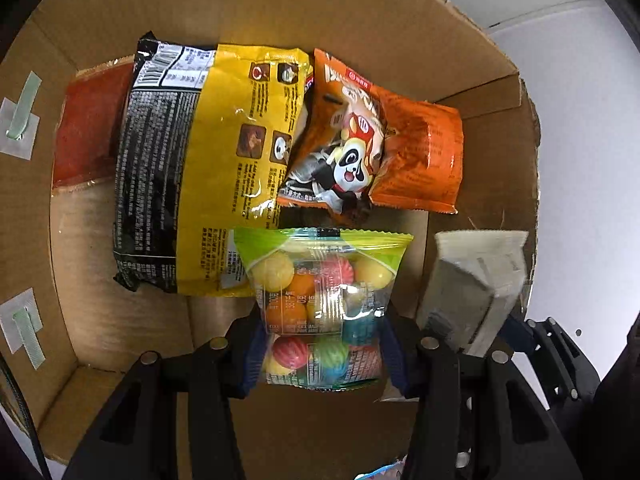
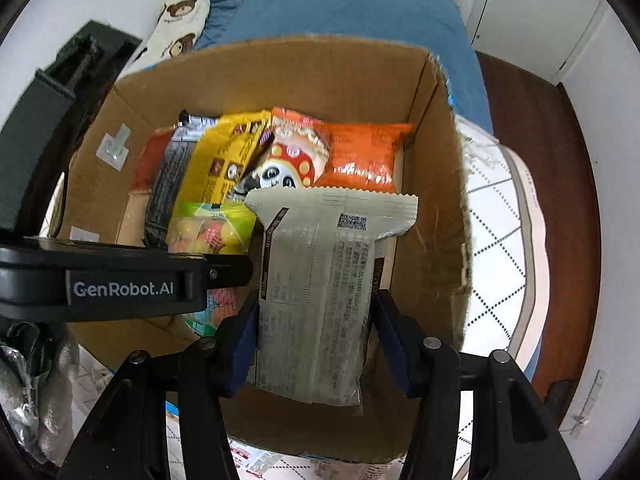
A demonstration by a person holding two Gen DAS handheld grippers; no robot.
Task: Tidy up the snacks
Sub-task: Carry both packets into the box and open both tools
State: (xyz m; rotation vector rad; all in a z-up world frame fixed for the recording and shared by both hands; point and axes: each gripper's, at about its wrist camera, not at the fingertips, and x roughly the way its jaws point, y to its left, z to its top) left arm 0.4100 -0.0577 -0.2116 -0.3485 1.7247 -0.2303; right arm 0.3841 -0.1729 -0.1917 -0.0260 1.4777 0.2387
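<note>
- Left gripper (image 1: 322, 354) points steeply down into the cardboard box (image 1: 120, 8), and its blue pads press both sides of the clear bag of coloured gum balls (image 1: 320, 304), so the bag is held.
- Right gripper (image 2: 312, 344) points almost straight down over the same box (image 2: 320, 76); it holds the pale grey packet (image 2: 320, 288) between its blue pads, with the jaws at a middle width.
- On the box floor lie a yellow and black packet (image 1: 192, 168) at about 10 o'clock from the gum ball bag, an orange panda packet (image 1: 360, 140) at about 1 o'clock from it, and a red packet (image 1: 88, 128) at the far 9 o'clock side, partly under the yellow one.
- Only the left wrist view shows the taped strips (image 1: 20, 116) on the box wall at 9 o'clock; there the grey packet (image 1: 472, 292) shows at 3 o'clock, close to the box edge.
- Only the right wrist view shows the body of the left gripper (image 2: 120, 284) at 9 o'clock, the blue bed sheet (image 2: 340, 8) at 12 o'clock beyond the box, a bear-print cloth (image 2: 180, 20) at 11 o'clock, and a white quilted cover (image 2: 500, 220) at 3 o'clock.
- Bare cardboard floor (image 1: 120, 312) is free at 8 o'clock in the left view, below the yellow packet.
- At the right wall (image 2: 444, 200) the grey packet hangs near the edge, with a narrow strip of free floor beside it.
</note>
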